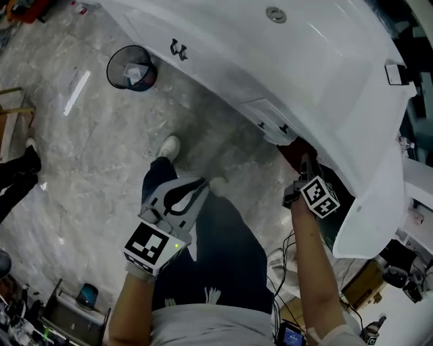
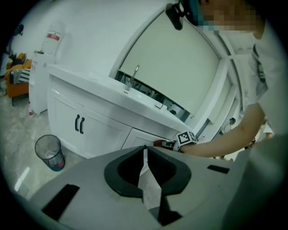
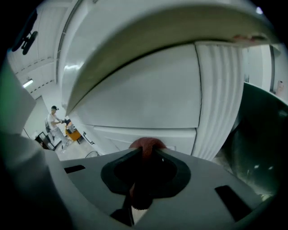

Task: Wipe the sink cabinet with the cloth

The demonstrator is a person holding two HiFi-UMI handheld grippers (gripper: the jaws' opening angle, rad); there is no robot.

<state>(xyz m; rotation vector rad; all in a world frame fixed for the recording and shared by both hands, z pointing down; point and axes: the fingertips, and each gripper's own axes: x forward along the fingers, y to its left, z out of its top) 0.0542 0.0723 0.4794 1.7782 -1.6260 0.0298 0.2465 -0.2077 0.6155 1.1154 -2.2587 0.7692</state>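
The white sink cabinet runs across the top of the head view, with black door handles. My right gripper is shut on a dark red cloth and holds it against the cabinet's front near its right end. In the right gripper view the red cloth bulges out between the closed jaws, touching the white cabinet panel. My left gripper hangs shut and empty over the person's leg, away from the cabinet. In the left gripper view the cabinet and the right gripper's marker cube show.
A black mesh waste bin stands on the marble floor beside the cabinet's left part. The sink's drain and faucet are on top. Cables and clutter lie at the lower right. Another person stands far off.
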